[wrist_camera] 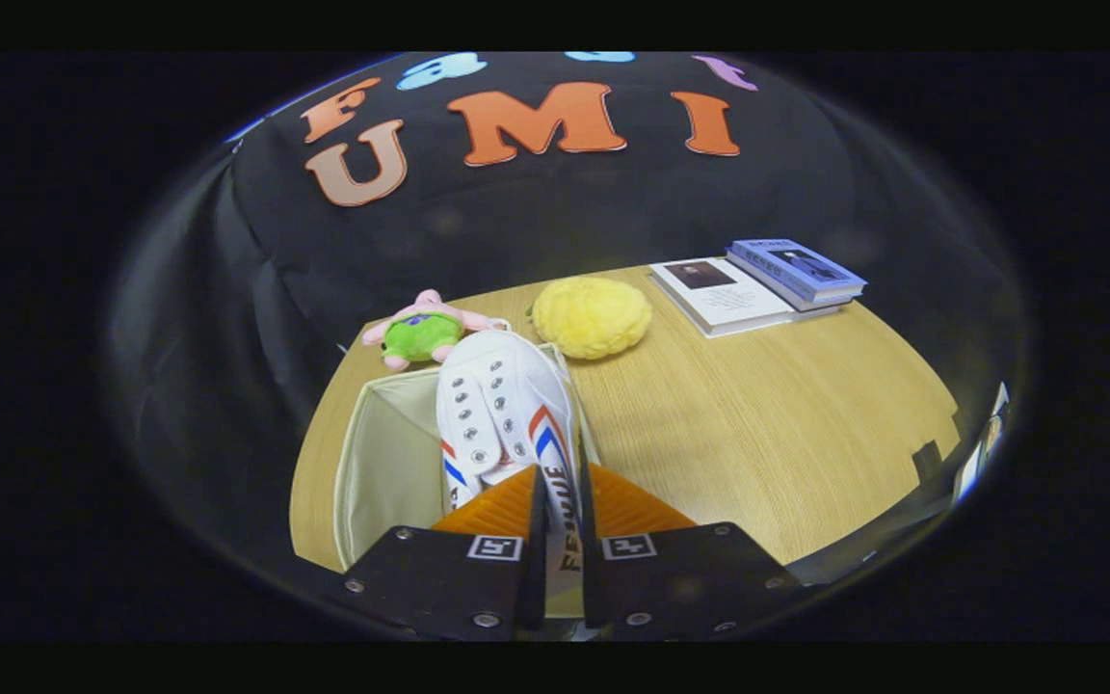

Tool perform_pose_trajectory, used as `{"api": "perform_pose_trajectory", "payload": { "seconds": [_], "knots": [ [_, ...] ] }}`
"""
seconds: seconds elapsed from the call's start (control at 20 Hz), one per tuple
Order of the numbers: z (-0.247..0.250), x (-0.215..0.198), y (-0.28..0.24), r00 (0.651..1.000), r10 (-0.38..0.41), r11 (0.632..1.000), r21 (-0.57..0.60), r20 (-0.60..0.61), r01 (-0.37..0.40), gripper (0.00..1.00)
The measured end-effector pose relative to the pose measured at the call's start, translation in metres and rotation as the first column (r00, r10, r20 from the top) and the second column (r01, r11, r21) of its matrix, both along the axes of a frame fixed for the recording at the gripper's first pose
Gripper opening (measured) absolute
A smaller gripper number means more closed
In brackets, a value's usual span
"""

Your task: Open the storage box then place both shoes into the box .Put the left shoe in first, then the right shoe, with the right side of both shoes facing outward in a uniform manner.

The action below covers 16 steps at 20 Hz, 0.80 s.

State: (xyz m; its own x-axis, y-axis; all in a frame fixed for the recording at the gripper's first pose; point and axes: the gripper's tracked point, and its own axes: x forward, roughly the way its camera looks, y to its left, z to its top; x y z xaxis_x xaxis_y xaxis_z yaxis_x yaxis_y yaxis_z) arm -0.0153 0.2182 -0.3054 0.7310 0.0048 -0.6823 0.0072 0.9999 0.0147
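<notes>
The gripper pinches the heel of 1 white shoe, holding it over the open storage box on the desk. No other shoe is visible, so which shoe this is cannot be told; releasing it remains.

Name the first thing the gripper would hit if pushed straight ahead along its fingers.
The gripper is shut on the white canvas shoe over the open cream fabric box; pushed on, the shoe's toe probably meets the yellow fuzzy ball, depth uncertain.

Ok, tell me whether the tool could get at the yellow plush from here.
Probably not yet: the tool is shut on the white shoe over the storage box. The yellow plush lies beyond the box on open table, reachable once the shoe is released.
</notes>
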Motion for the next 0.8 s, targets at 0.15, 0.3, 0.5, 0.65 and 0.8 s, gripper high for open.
{"api": "perform_pose_trajectory", "payload": {
  "seconds": [0.15,0.3,0.5,0.65,0.8],
  "knots": [
    [0.03,0.011,0.003,0.998,0.006,1.0,0.018,0.069,-0.007,0.31],
    [0.059,0.022,-0.003,0.992,0.012,1.0,0.006,0.127,-0.013,0.8],
    [0.09,0.031,-0.016,0.981,0.007,1.0,0.008,0.195,-0.009,0.98],
    [0.115,0.04,-0.029,0.972,0.02,1.0,0.006,0.234,-0.023,0.98],
    [0.15,0.049,-0.047,0.953,0.019,1.0,0.014,0.303,-0.024,0.99]
  ]
}}
